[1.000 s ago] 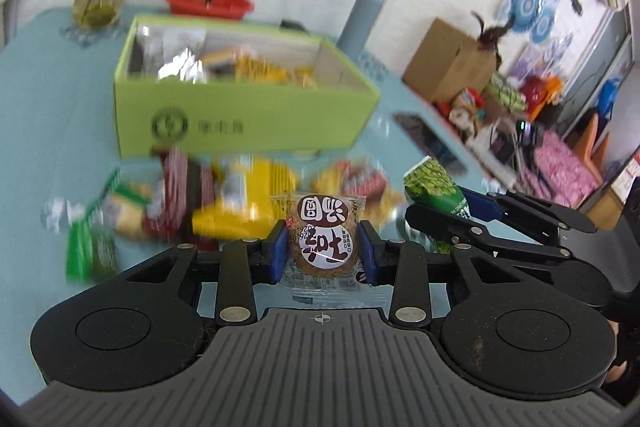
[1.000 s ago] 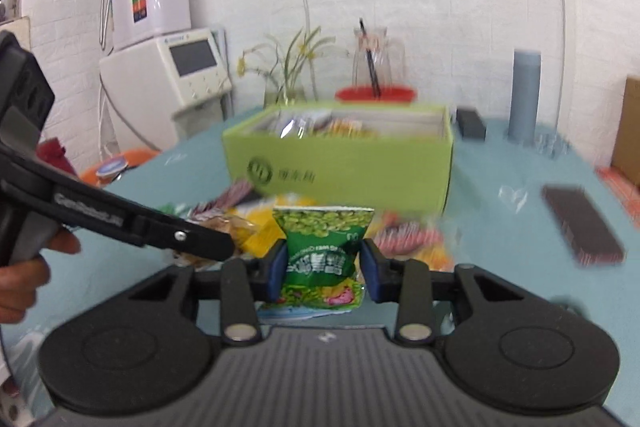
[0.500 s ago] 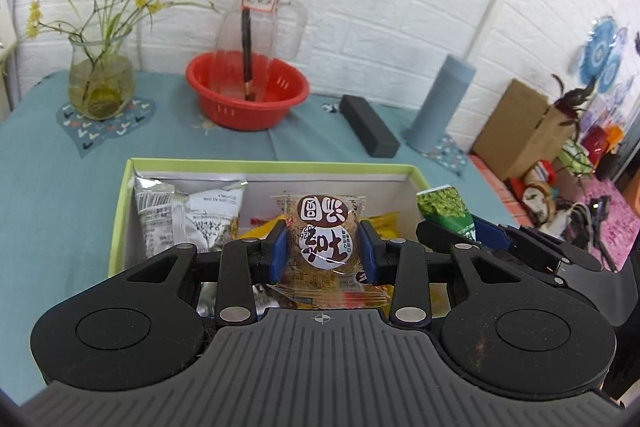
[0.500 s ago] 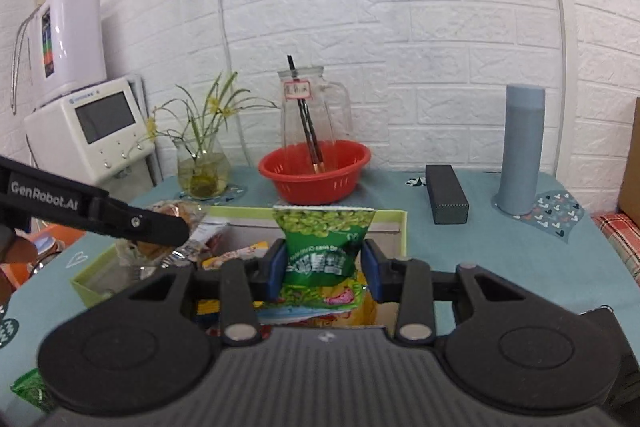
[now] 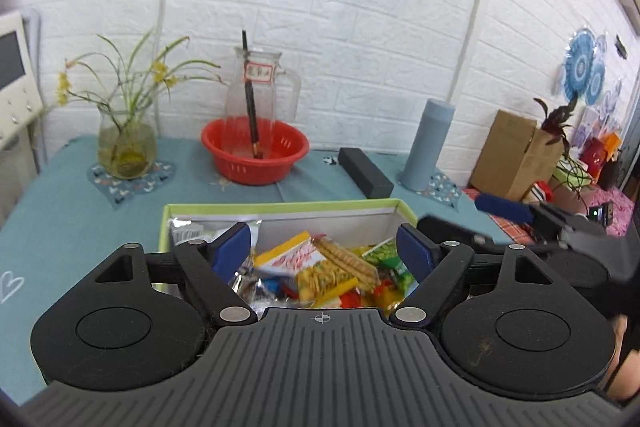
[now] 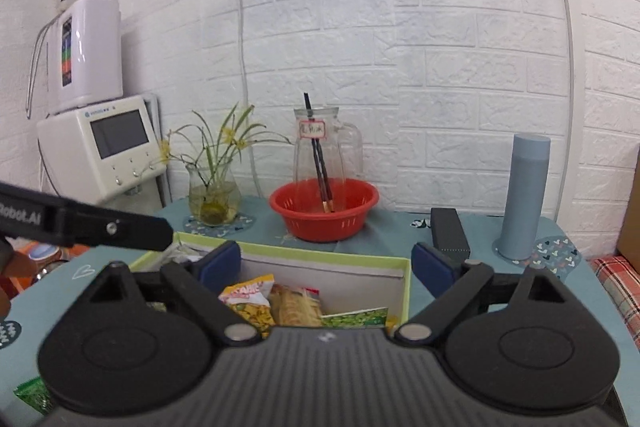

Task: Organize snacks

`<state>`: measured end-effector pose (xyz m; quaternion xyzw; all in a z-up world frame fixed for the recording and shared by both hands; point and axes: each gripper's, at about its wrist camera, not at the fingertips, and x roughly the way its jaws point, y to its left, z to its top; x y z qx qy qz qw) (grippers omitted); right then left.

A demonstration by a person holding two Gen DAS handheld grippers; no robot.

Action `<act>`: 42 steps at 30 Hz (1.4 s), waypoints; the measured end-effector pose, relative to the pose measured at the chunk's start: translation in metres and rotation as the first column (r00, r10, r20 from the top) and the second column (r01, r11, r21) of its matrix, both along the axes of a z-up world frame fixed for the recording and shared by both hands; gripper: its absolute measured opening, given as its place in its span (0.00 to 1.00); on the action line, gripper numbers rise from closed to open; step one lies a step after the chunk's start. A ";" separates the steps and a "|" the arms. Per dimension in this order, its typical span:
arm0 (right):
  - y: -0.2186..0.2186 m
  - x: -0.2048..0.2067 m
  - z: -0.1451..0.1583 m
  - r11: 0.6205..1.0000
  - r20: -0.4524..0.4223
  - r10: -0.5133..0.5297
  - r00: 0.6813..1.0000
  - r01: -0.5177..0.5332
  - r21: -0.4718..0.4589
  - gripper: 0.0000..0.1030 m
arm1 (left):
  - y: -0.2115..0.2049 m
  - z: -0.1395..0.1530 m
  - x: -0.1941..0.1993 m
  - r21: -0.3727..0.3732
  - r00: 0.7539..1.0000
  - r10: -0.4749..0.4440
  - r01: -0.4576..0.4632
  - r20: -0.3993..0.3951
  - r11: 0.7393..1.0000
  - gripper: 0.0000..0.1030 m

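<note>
Both sets of jaws now stand wide and empty: the left gripper [image 5: 324, 247] has let go of the round brown-and-white biscuit packet it carried half a second ago, and the right gripper [image 6: 326, 267] has dropped its green pea bag [image 6: 356, 318], which lies flat at the lower centre of the right view, inside the green box [image 5: 280, 207]. The biscuit packet itself cannot be picked out among the heap. The snacks [image 5: 320, 271] fill the box at the centre of the left view, yellow and red wrappers piled between the blue pads. That reads as two more items delivered, so the next step is likely a return for more; one green packet [image 6: 30, 397] sits on the counter [image 5: 60, 195] at the lower left of the right view. Outward now: the teal counter carries a red basket [image 5: 256, 155] with a glass jug, a vase of flowers [image 5: 126, 143] at the left, a black case [image 5: 366, 175] and a grey-blue cylinder [image 5: 428, 143] at the right. A white brick wall runs behind, a white appliance [image 6: 100, 147] stands at the left, and a cardboard box [image 5: 516, 159] sits at the far right.
</note>
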<state>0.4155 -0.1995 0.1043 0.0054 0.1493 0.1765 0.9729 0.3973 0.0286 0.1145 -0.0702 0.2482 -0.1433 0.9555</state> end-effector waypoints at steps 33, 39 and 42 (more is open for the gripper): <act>0.062 -0.093 -0.108 0.954 -0.331 0.294 0.897 -0.297 0.044 0.89 | -0.016 -0.104 -0.037 -0.027 0.933 -0.107 0.104 -0.345 0.994 0.44; 0.074 -0.101 -0.113 0.943 -0.332 0.309 0.891 -0.334 -0.018 0.90 | -0.017 -0.112 -0.038 -0.020 0.922 -0.111 0.111 -0.370 0.994 0.37; 0.070 -0.103 -0.110 0.943 -0.341 0.315 0.886 -0.331 0.010 0.90 | -0.015 -0.113 -0.045 -0.037 0.918 -0.112 0.106 -0.380 0.994 0.33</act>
